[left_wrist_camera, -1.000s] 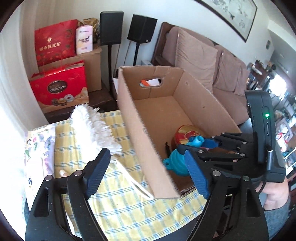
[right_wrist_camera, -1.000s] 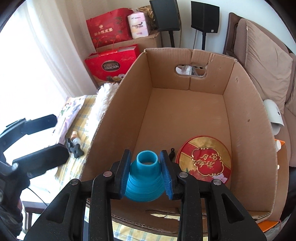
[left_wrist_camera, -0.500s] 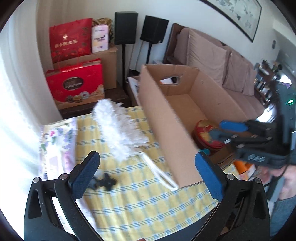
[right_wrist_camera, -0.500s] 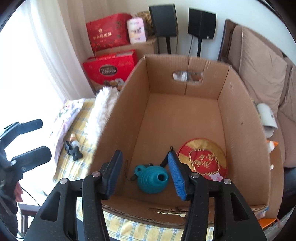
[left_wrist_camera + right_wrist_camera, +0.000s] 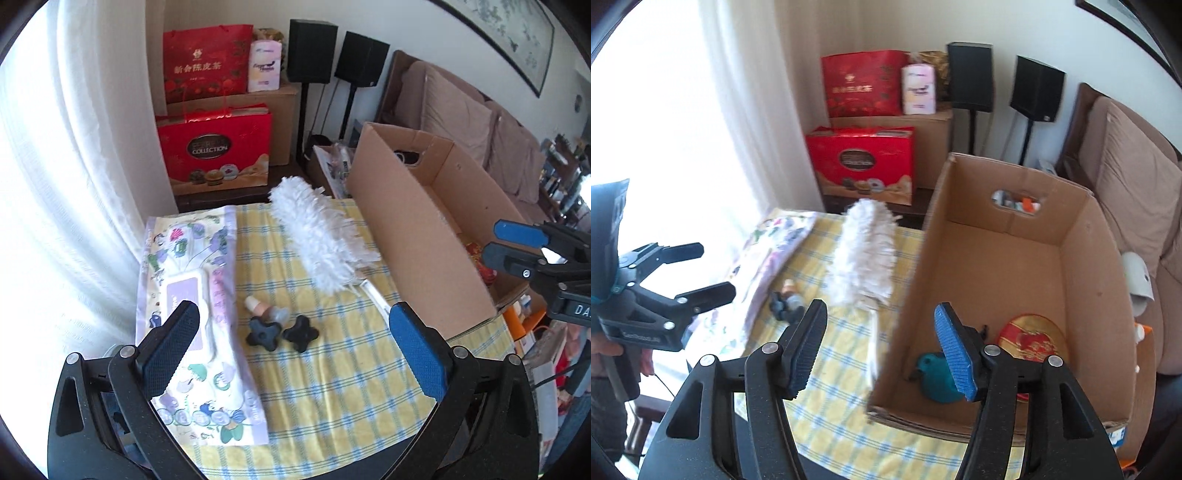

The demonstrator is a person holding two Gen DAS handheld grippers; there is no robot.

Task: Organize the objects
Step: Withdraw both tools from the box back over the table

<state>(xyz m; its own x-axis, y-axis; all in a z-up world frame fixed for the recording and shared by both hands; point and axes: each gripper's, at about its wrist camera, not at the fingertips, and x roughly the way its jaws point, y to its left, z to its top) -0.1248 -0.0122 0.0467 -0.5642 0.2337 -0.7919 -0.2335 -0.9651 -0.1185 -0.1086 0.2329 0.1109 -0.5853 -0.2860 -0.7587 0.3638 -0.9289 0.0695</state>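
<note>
Between the left gripper's (image 5: 293, 345) pads (image 5: 415, 350) nothing is held; jaws spread full wide, hovering over the yellow check cloth (image 5: 332, 387). Just past the tips lie two black knobs (image 5: 281, 334), side by side & touching or nearly so, w/ a small bottle (image 5: 258, 305) lying just behind them. To the left, a flat wipes pack (image 5: 192, 295) lies w/ its long axis running front to back along the cloth's left edge; the left pad overlaps it in view.

Right gripper (image 5: 882, 350) is empty too, jaws opening, nothing between them. It hangs above the box's (image 5: 1082, 266) near-left corner. Low in that corner, just behind the right pad, sits the teal funnel (image 5: 936, 376), partly hidden, so which way it points can't be told. Beside it on the box floor is a red & gold round tin (image 5: 1032, 338), lying flat.

Duster (image 5: 321, 236) lies on the cloth just beside the box's left wall, long axis diagonal: fluffy white head toward the far edge, thin white handle (image 5: 375, 293) pointing to the near side, close along the box wall.

Box is open-topped cardboard, long axis front to back, hand-hole in its far wall.

Further out: red gift bags (image 5: 212, 147), two black speakers (image 5: 312, 51) on stands, brown sofa (image 5: 461, 110) right of the box.
</note>
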